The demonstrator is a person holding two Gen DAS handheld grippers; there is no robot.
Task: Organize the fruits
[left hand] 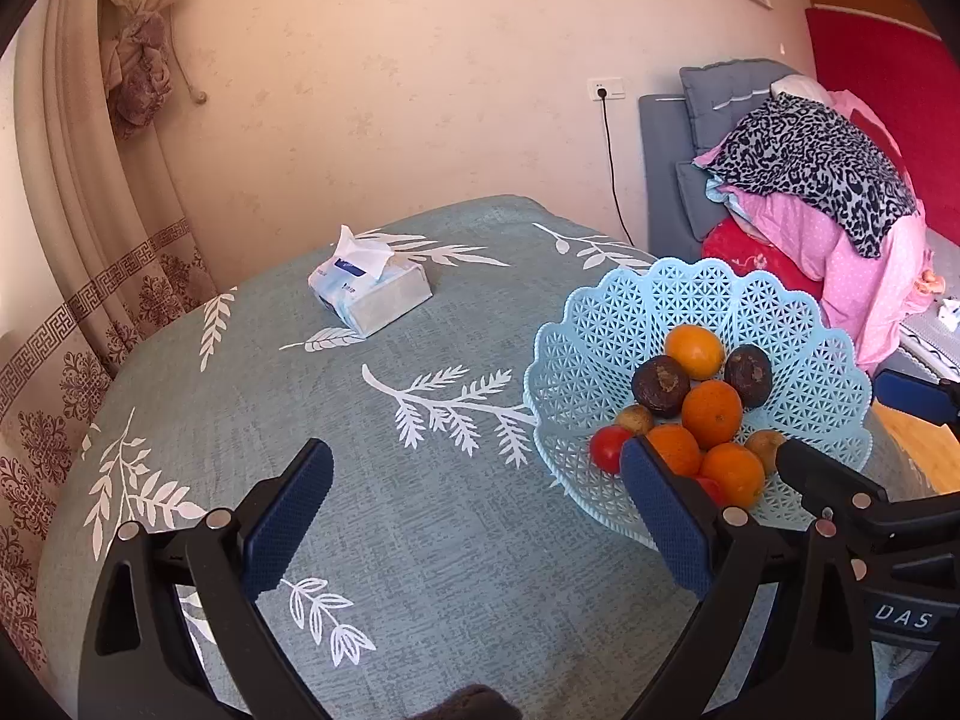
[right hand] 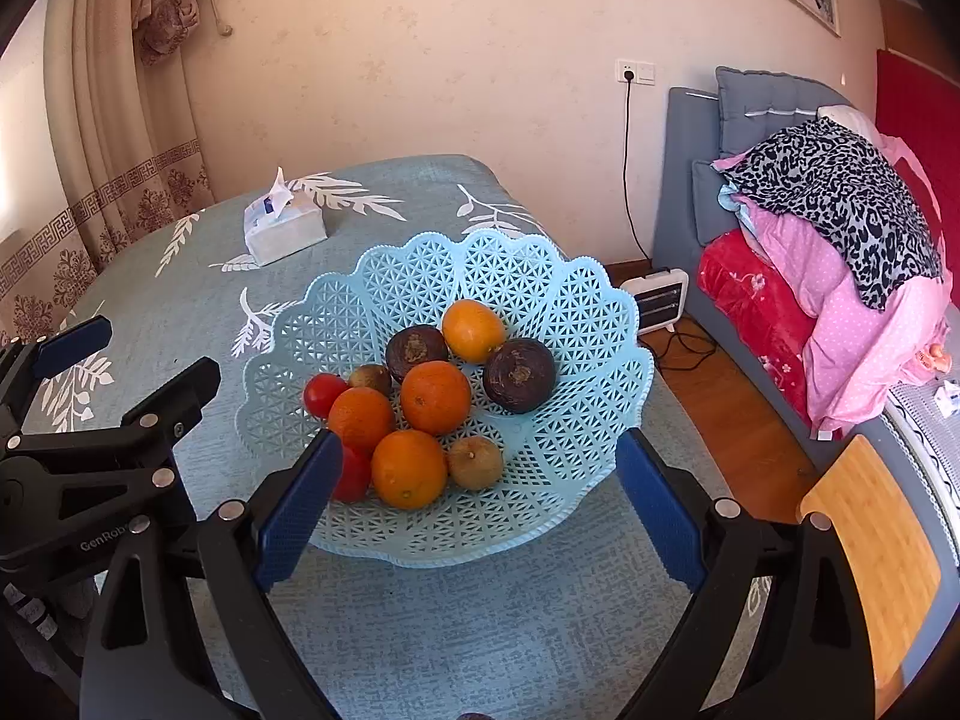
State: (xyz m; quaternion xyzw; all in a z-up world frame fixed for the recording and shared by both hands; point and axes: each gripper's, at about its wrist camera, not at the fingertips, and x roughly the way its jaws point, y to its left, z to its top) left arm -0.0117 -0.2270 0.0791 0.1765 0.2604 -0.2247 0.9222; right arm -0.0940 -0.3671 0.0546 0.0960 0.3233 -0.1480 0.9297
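A light blue lattice basket stands on the table and also shows at the right of the left wrist view. It holds several oranges, two dark brown fruits, two red tomatoes and two small brownish fruits. My right gripper is open and empty, its fingers straddling the basket's near rim. My left gripper is open and empty above the tablecloth, left of the basket; its right finger overlaps the basket's near edge.
The table wears a grey-blue leaf-print cloth. A tissue pack lies at the far side. A curtain hangs at left. A sofa with piled bedding, a small heater and a wooden board are at right.
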